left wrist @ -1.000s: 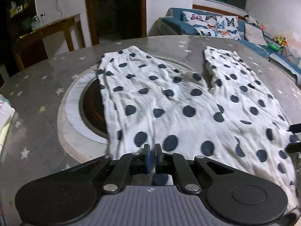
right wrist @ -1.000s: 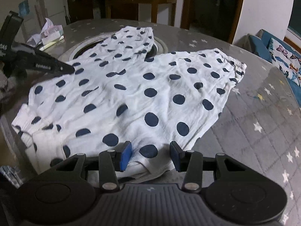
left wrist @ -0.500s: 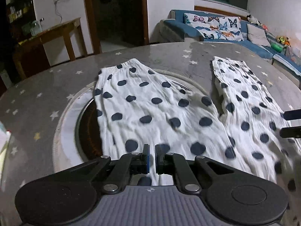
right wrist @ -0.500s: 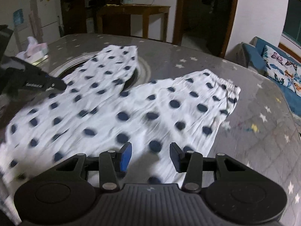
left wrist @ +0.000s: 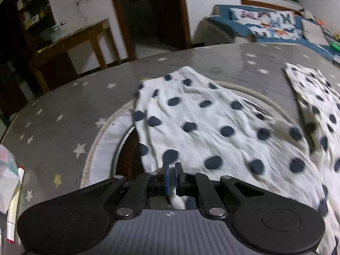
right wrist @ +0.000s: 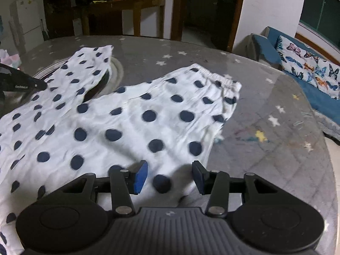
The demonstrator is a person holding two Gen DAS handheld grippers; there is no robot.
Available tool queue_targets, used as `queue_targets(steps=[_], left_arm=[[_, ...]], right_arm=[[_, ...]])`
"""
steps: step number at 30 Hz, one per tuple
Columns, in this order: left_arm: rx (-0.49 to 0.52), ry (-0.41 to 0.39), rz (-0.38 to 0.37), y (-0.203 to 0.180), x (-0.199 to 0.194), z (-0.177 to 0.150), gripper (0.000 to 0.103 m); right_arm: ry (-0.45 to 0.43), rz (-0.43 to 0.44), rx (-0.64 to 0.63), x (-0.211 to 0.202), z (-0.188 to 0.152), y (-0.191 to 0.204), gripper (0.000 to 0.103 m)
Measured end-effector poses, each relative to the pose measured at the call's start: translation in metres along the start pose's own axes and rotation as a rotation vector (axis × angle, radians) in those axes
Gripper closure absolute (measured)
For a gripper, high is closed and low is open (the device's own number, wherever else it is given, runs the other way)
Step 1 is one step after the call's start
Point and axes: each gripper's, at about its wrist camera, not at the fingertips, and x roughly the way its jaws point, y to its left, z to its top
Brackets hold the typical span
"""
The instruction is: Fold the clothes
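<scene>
At the far left of the left wrist view, a crumpled tissue packet point(left wrist: 7, 176) is lying at the edge of the grey star-patterned surface point(left wrist: 63, 110). Right of it, a round inset ring point(left wrist: 99, 144) is sitting in the surface, and the white polka-dot trousers point(left wrist: 212, 131) are lying spread across it, one leg reaching toward the far rim and the other leg showing at the right edge of the view. The left claw point(left wrist: 172, 175) is sitting at the near hem of the trousers with its jaws nearly together, pinching a fold of the white cloth between the blue pads. Beyond the surface, a wooden side table point(left wrist: 85, 38) is standing at the left and a blue sofa point(left wrist: 265, 27) at the right.

In the right wrist view, the left claw's black finger is showing at the left edge, lying over the cloth. The trousers point(right wrist: 131, 123) are covering the left and middle of the surface point(right wrist: 276, 138), with the gathered waistband-like edge point(right wrist: 218, 78) lying toward the far right of the cloth. The right claw point(right wrist: 170, 177) is hanging over the near edge of the cloth with its jaws standing about half apart; the cloth is lying beneath and between the pads, and neither pad is pressing on it. To the right, bare surface is running to the rim, with the butterfly cushion point(right wrist: 308, 68) on the sofa beyond.
</scene>
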Motion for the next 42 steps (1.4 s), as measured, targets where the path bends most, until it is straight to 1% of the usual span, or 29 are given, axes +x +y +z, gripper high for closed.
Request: queue_targets(steps=[2,4,6,7,10,12,15,16,19,20,21,23,25,28,31,37,40,42], left_arm=[[-0.025,-0.006,-0.022,0.003,0.0,0.005,0.096],[-0.038,-0.016,-0.06,0.001,0.0,0.01,0.096],[-0.023,-0.024,-0.089,-0.005,0.0,0.012,0.096],[0.002,-0.028,-0.09,-0.011,0.002,0.013,0.096],[0.06,-0.039,-0.046,-0.02,0.011,0.012,0.096],[0.081,-0.052,-0.018,-0.021,0.014,0.012,0.096],[0.062,-0.051,0.029,-0.009,0.02,0.015,0.096],[0.056,-0.05,0.06,-0.004,0.023,0.016,0.096],[0.03,-0.045,0.092,0.007,0.028,0.017,0.096],[0.029,-0.041,0.099,0.01,0.028,0.018,0.096],[0.029,-0.04,0.104,0.012,0.028,0.018,0.096],[0.021,-0.032,0.118,0.013,0.029,0.02,0.096],[0.003,-0.032,0.102,0.01,0.027,0.022,0.096],[0.013,-0.066,0.071,0.002,0.024,0.034,0.096],[0.004,-0.067,0.023,-0.005,0.03,0.046,0.096],[-0.039,-0.051,-0.015,-0.002,0.062,0.069,0.096],[-0.062,-0.055,-0.02,0.002,0.078,0.08,0.096],[-0.052,-0.064,-0.015,0.001,0.085,0.085,0.096]], right_arm=[[-0.018,0.016,0.017,0.001,0.008,-0.004,0.057],[-0.035,0.031,0.032,0.005,0.017,-0.006,0.057],[-0.049,0.047,0.034,0.015,0.028,-0.005,0.057],[-0.049,0.048,0.034,0.021,0.032,-0.005,0.057],[-0.047,0.043,0.036,0.036,0.039,-0.005,0.057],[-0.044,0.034,0.04,0.045,0.041,-0.008,0.058],[-0.045,0.011,0.061,0.05,0.041,-0.016,0.057],[-0.044,-0.003,0.071,0.05,0.04,-0.02,0.055],[-0.035,-0.026,0.092,0.049,0.036,-0.031,0.055],[-0.026,-0.051,0.101,0.047,0.035,-0.034,0.055],[-0.018,-0.057,0.106,0.046,0.035,-0.037,0.056],[-0.008,-0.073,0.09,0.045,0.036,-0.039,0.057],[-0.006,-0.076,0.073,0.046,0.041,-0.039,0.057],[-0.04,-0.065,0.063,0.05,0.054,-0.039,0.057],[-0.061,-0.057,0.07,0.061,0.069,-0.042,0.057],[-0.063,-0.068,0.096,0.096,0.096,-0.054,0.058],[-0.058,-0.079,0.124,0.108,0.1,-0.063,0.058],[-0.058,-0.089,0.134,0.114,0.1,-0.069,0.058]])
